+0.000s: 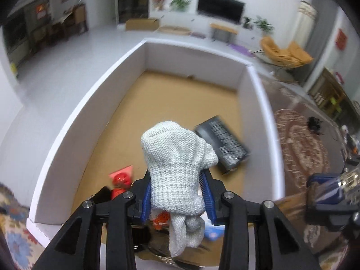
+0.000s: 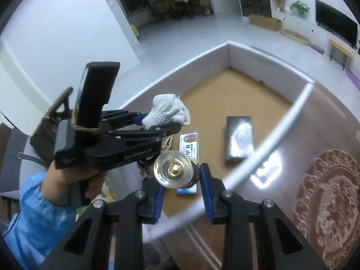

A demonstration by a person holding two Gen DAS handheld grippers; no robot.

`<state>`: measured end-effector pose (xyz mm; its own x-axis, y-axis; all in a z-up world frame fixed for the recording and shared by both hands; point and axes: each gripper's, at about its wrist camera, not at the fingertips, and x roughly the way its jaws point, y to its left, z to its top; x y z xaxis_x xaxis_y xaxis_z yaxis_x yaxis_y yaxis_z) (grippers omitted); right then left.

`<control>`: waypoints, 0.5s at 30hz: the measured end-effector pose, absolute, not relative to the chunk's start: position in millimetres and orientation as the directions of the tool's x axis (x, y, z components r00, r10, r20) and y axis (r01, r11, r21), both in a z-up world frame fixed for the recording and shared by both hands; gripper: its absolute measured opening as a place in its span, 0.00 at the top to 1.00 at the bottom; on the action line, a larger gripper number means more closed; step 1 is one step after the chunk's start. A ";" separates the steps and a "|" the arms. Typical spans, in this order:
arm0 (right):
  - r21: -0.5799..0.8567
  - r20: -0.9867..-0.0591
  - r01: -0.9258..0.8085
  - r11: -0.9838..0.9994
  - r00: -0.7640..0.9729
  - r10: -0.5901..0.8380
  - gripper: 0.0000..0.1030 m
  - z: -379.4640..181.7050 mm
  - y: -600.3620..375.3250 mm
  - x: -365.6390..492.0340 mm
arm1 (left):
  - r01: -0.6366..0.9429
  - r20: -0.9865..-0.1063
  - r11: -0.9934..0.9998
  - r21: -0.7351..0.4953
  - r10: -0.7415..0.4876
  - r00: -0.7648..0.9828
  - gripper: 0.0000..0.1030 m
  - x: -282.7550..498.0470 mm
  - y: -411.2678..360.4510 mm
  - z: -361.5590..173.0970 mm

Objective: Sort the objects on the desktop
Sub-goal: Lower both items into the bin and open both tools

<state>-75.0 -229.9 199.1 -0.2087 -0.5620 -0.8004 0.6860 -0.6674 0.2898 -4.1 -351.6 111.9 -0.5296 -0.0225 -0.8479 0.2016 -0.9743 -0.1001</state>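
Both hands carry items over a white-walled box w/ brown cardboard floor (image 1: 74, 121). Left gripper (image 1: 177, 195) is clenched on a bunched white knitted glove (image 1: 175, 164), held above the box's near end. Right gripper (image 2: 180, 180) is clamped on a clear glass bottle w/ brass cap (image 2: 173, 171), hanging over the near wall. Below lie a black rectangular box (image 2: 239, 137) mid-floor and a white-blue carton (image 2: 189, 141) beside it. Likely best: lower each item onto bare floor near a wall, then let go; the glass needs a gentle set-down.
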 end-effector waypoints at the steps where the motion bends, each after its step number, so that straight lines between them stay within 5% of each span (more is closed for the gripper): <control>1: 0.281 -0.812 0.685 -0.672 -0.203 -0.547 0.71 188.8 -244.1 -80.8 | 0.223 -0.860 -0.970 -0.095 -0.033 -0.509 0.59 -6.2 -358.8 103.3; 6: 0.319 -0.802 0.631 -0.707 -0.217 -0.556 0.64 163.2 -269.8 -107.4 | 0.328 -0.881 -0.940 -0.090 -0.078 -0.467 0.31 -8.3 -389.0 79.8; 15: 0.301 -0.682 0.613 -0.731 -0.397 -0.614 0.35 190.9 -232.3 -102.5 | 0.377 -0.833 -0.922 -0.086 -0.141 -0.535 0.19 8.3 -392.6 94.2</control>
